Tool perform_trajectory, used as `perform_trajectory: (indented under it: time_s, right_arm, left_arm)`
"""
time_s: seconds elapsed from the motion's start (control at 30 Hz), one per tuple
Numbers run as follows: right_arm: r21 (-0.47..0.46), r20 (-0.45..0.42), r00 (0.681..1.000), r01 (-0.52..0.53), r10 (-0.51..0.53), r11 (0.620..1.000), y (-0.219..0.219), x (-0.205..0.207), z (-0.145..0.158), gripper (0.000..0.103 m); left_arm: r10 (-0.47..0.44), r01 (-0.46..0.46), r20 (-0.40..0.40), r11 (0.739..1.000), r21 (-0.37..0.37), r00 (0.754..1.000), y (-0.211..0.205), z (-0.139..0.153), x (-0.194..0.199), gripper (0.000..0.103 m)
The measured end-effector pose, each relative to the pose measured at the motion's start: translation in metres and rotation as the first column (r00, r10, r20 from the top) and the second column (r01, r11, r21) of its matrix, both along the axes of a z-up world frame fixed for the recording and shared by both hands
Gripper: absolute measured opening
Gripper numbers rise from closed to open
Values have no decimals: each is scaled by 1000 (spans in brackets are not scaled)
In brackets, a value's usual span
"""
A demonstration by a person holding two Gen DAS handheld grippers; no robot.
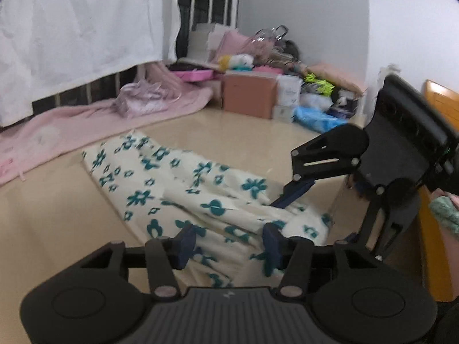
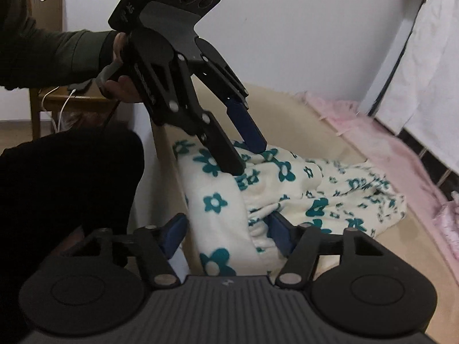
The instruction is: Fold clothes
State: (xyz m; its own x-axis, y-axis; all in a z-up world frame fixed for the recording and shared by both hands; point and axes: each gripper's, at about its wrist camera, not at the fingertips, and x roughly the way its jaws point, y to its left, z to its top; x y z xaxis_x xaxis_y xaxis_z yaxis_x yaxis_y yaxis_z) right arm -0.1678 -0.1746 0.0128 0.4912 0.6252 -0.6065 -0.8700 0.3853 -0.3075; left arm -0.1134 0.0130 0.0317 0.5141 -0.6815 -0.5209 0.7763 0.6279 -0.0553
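A cream fleece garment with teal flowers lies rumpled on a beige surface; it also shows in the right wrist view. My left gripper is open, its blue fingers straddling the near end of the garment. In the right wrist view the left gripper points down onto the cloth with its jaws apart. My right gripper is open with a raised fold of the garment between its fingers. In the left wrist view the right gripper reaches into the cloth from the right.
A pink blanket runs along the far edge under a white hanging sheet. Boxes, bags and clutter pile in the far corner. A wooden chair stands behind the person's arm. A wooden edge is at right.
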Motion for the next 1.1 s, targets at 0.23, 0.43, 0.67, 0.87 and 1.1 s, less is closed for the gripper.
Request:
perform_trajectory:
  time_s: [0.23,0.43,0.67,0.87,1.1]
  right_arm:
    - [87,-204,979,26,-8,996,-19,20,9,51]
    - [69,-220,975,-2,17,998,-18,17,11,47]
    - [138,-362,931,6,45,990,-34,34,17,42]
    - [101,-399,913,-43,80,994,-28,43,22,42]
    - [83,-398,913,-65,93,994,-27,23,26,43]
  left_arm:
    - [-18,-3,-168,992,-123,986,18,-9,13,48]
    - [-97,81,-143,990,-118,985,25,2,-7,55]
    - [-300,232,278,940,252,913,8,10,-85,86]
    - [-388,116,505,866,487,771,-30,-30,-94,86]
    - [-418,234,356,858,458,836,-36,-35,-59,40]
